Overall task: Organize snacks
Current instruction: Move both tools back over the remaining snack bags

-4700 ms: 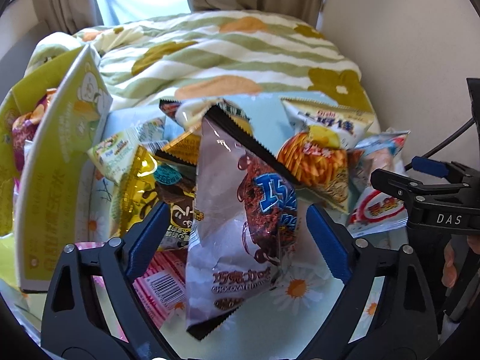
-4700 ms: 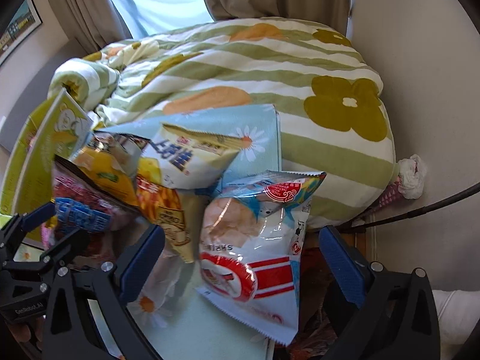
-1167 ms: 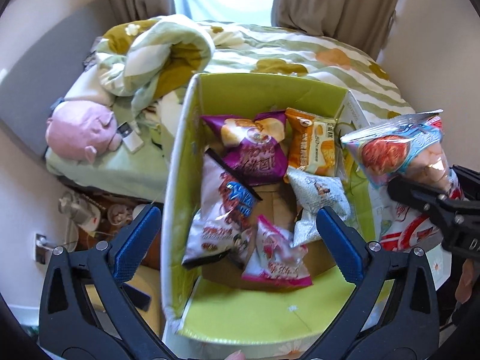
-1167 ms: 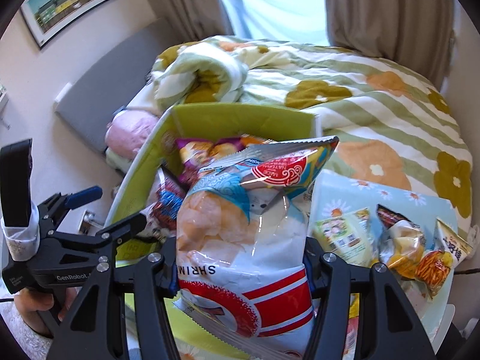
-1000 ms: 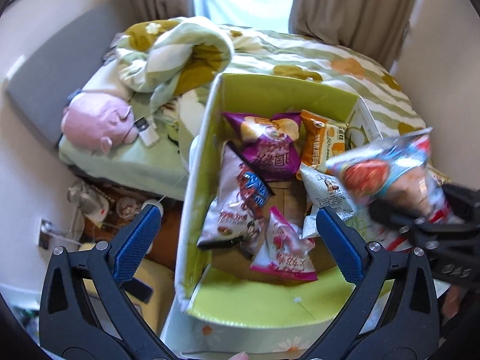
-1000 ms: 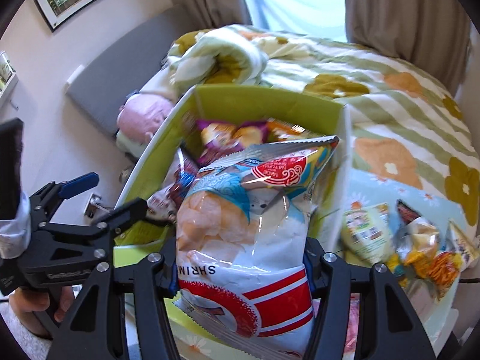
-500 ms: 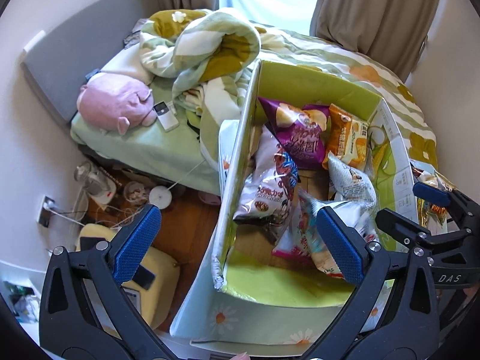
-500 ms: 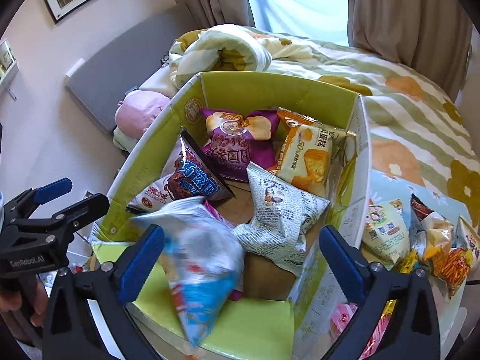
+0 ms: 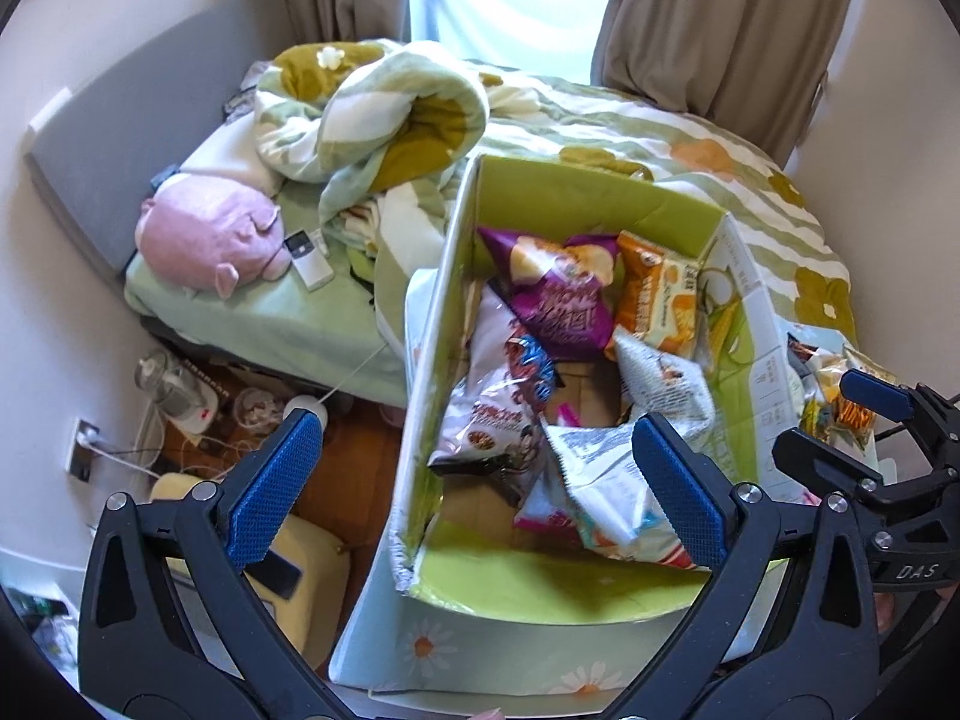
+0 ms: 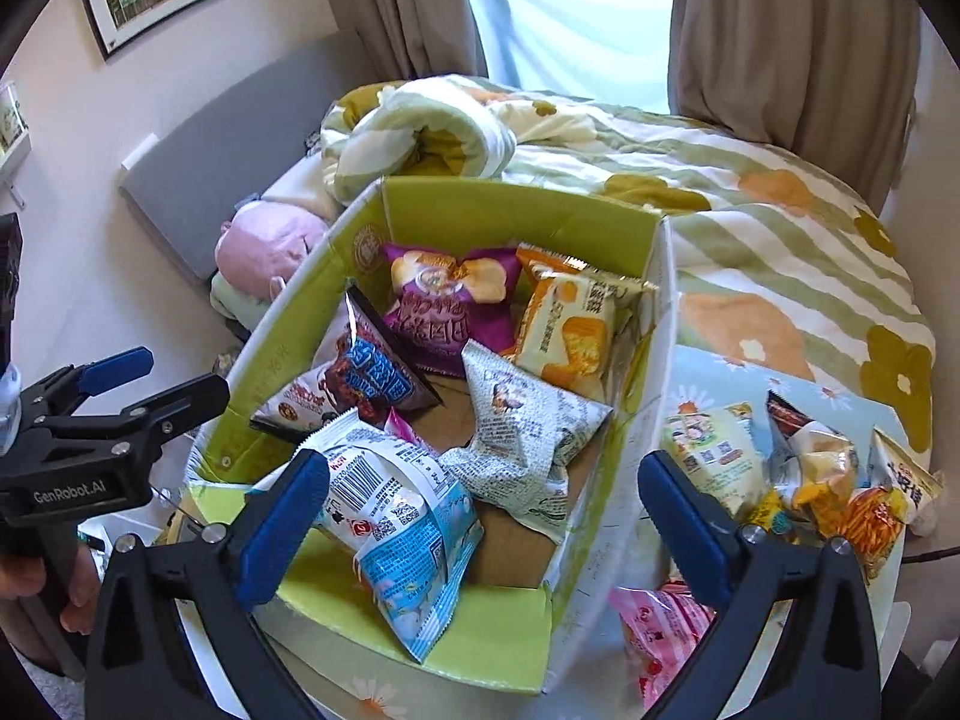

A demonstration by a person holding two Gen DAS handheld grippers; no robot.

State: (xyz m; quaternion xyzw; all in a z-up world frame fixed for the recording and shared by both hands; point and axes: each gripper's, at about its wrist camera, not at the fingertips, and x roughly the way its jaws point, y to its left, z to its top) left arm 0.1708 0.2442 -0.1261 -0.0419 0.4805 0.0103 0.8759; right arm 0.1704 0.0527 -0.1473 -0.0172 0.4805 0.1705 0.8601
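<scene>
A green cardboard box [image 10: 516,204] holds several snack bags: a purple chip bag [image 10: 450,300], an orange bag [image 10: 570,324], a newsprint bag [image 10: 522,426] and a chocolate bag [image 10: 372,384]. The white and blue shrimp-cracker bag [image 10: 402,516] lies back side up at the box's near end. My right gripper [image 10: 480,480] hangs open just above it, its pads clear of the bag. Over the box's near left corner [image 9: 414,564] my left gripper [image 9: 474,444] is open with nothing between its fingers.
Loose snack bags [image 10: 810,480] and a pink bag [image 10: 666,618] lie on a daisy-print cloth to the right of the box. Behind is a bed with a striped quilt [image 9: 690,138] and a pink plush [image 9: 204,234]. Left of the box, cables and a yellow object [image 9: 312,564] clutter the floor.
My right gripper opened and let go of the shrimp-cracker bag, which dropped into the near end of the box. The left gripper stayed open and its view slid slightly left.
</scene>
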